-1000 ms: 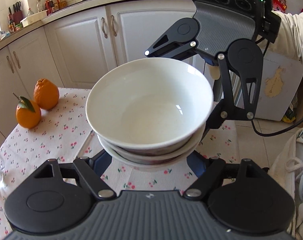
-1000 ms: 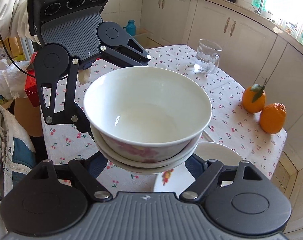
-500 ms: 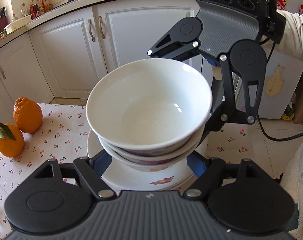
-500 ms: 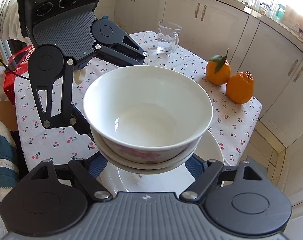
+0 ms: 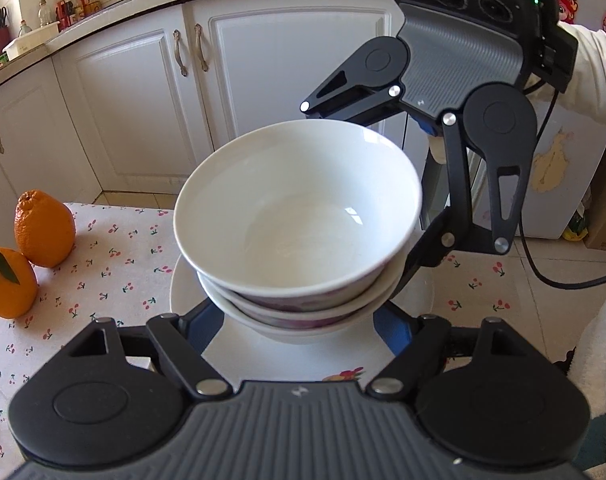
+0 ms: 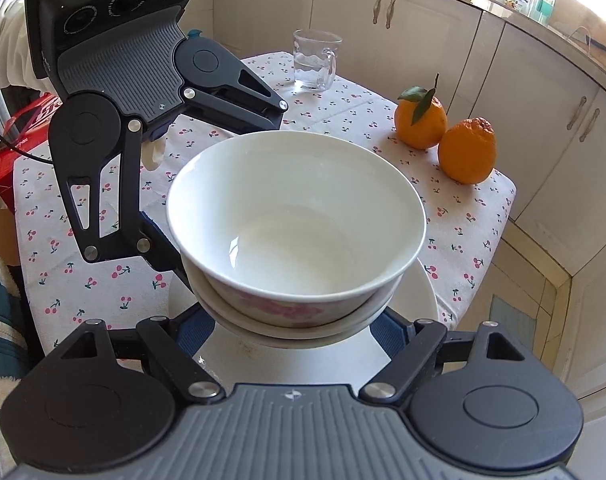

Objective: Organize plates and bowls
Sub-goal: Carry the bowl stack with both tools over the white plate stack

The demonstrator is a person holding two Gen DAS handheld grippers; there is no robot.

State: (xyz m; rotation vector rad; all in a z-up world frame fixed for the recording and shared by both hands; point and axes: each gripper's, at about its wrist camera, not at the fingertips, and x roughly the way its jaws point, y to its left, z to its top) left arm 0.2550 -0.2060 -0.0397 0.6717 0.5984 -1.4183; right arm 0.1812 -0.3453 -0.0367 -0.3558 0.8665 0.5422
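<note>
Bowls (image 5: 299, 236) held by both grippers now hang over plate (image 5: 287, 360), formerly beside it.

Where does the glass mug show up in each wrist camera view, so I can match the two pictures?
Left wrist: the glass mug is not in it.
Right wrist: the glass mug stands at top centre, on the far side of the table.
Shared landmark: the two oranges, at far left in the left wrist view and at upper right in the right wrist view.

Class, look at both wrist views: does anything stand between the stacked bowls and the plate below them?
Nothing visible does. The stacked bowls, held from opposite sides by the left gripper and right gripper, hang directly over the bare plate. The oranges and glass mug sit well off to the side.
</note>
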